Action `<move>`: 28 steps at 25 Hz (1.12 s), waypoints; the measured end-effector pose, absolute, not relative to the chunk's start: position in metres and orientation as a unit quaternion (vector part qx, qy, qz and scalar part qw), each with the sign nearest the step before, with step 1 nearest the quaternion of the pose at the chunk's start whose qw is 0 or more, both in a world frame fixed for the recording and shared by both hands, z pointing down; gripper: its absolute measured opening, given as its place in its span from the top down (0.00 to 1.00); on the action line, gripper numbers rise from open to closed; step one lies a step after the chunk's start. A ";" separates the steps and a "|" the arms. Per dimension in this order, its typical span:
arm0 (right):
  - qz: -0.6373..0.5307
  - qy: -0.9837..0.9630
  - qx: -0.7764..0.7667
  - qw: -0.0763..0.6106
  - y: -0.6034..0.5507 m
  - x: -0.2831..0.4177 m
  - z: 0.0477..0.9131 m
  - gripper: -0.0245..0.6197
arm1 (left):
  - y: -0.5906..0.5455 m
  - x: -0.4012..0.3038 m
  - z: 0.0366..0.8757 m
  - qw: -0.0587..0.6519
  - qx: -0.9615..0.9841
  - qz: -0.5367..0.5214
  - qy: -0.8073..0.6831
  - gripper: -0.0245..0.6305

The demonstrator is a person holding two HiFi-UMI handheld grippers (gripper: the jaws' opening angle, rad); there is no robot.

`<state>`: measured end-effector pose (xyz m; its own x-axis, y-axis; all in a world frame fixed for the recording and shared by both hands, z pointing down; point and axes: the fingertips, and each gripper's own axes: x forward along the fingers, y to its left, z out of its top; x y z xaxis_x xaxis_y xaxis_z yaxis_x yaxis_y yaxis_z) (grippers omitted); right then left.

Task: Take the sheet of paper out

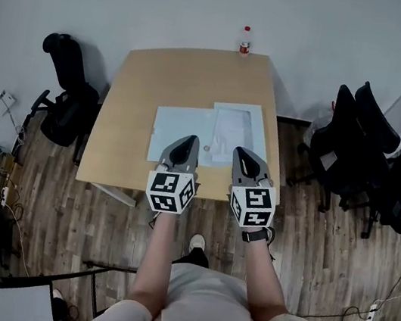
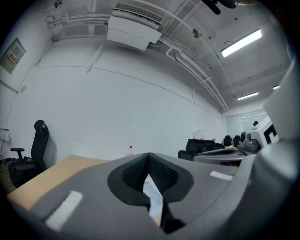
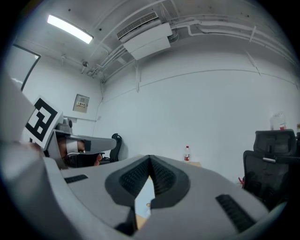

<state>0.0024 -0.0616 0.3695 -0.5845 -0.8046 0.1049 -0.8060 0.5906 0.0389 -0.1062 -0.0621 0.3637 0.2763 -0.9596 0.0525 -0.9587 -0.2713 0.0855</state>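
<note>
On the wooden table (image 1: 138,99) lies a pale blue folder (image 1: 176,130), and a clear sleeve holding a white sheet of paper (image 1: 233,127) overlaps its right side. My left gripper (image 1: 189,139) hovers over the folder's near edge, shut and empty. My right gripper (image 1: 240,150) is over the sleeve's near edge, also shut with nothing in it. In the left gripper view the jaws (image 2: 148,155) meet at the tips, and a strip of paper (image 2: 153,193) shows below them. In the right gripper view the jaws (image 3: 150,158) are together too, with pale paper (image 3: 144,199) beneath them.
A small bottle with a red label (image 1: 245,41) stands at the table's far edge. A black office chair (image 1: 62,93) is to the table's left and several more (image 1: 364,146) are to its right. A white wall lies beyond. The person's legs are at the near edge.
</note>
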 end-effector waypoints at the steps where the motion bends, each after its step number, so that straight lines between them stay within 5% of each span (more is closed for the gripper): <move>1: 0.007 -0.889 0.453 0.057 -0.072 -0.002 0.371 0.94 | -0.073 -0.110 0.365 0.052 0.799 -0.004 -0.599 0.95; 13: 0.011 -0.886 0.459 0.072 -0.168 -0.045 0.393 0.94 | -0.175 -0.143 0.398 0.090 0.815 0.011 -0.572 0.95; 28: 0.069 -0.883 0.448 0.120 -0.230 -0.016 0.465 0.94 | -0.244 -0.114 0.503 0.194 0.812 0.106 -0.540 0.95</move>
<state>-0.0162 -0.2302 0.4646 -0.5701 -0.7748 0.2732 -0.8079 0.5891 -0.0149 -0.1140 -0.2443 0.5028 0.3949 -0.8360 0.3809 -0.9180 -0.3424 0.2003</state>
